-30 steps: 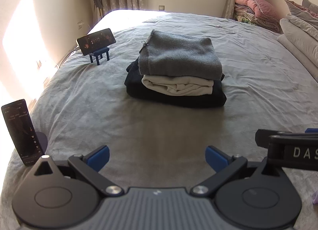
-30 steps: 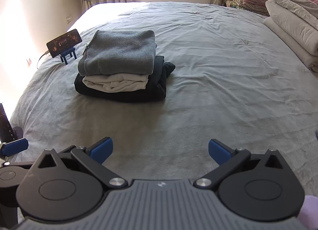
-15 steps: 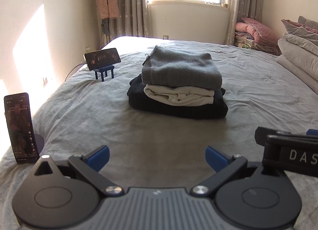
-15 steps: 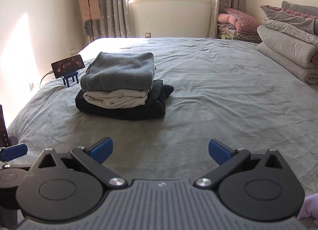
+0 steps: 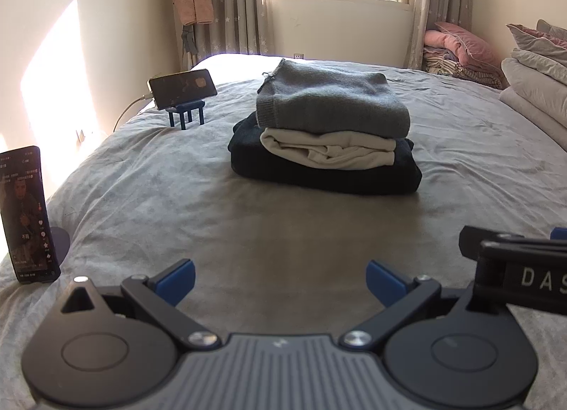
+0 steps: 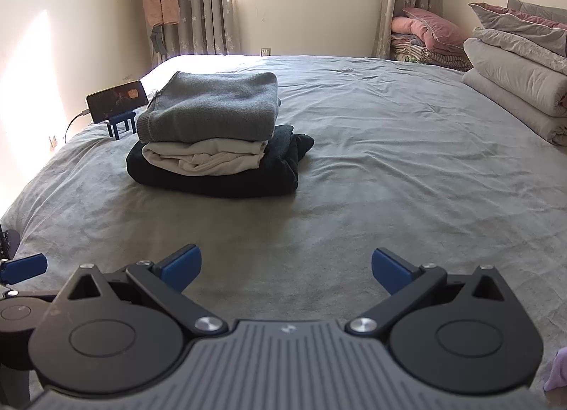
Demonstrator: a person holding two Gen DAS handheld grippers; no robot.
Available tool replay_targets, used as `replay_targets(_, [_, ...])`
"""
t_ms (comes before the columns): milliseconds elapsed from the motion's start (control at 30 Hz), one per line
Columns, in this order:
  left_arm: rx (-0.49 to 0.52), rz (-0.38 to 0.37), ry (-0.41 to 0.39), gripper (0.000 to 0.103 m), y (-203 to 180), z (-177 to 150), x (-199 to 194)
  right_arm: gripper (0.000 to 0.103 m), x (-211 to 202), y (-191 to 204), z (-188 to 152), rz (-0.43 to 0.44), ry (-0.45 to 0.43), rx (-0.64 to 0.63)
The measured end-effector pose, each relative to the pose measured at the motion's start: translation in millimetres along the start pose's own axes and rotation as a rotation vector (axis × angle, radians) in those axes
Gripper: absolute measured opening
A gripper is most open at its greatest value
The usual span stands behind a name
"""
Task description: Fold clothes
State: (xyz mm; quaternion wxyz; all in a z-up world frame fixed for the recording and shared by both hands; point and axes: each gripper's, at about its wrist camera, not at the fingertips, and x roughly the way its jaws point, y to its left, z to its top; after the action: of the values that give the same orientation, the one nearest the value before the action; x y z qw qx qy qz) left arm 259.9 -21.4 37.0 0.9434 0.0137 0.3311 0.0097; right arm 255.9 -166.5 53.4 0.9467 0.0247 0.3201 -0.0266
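The left gripper (image 5: 280, 280) gapes empty above the grey bedspread (image 5: 177, 197); folded grey sweater (image 5: 329, 101), cream garment (image 5: 329, 151) and dark garment (image 5: 319, 176) stacked ahead.

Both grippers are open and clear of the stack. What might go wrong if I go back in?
1. The grey sweater overhangs the cream garment, so a nudge may slide it off.
2. The upright phone stands close to the left gripper; a sideways swing might topple it.
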Motion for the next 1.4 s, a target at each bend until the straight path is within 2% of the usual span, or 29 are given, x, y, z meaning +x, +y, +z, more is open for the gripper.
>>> replay_targets(1400, [0.008, -0.006, 0.031, 0.103, 5.0, -0.9, -0.7, 0.103, 3.0, 2.9, -1.8, 0.012, 0.042, 0.026])
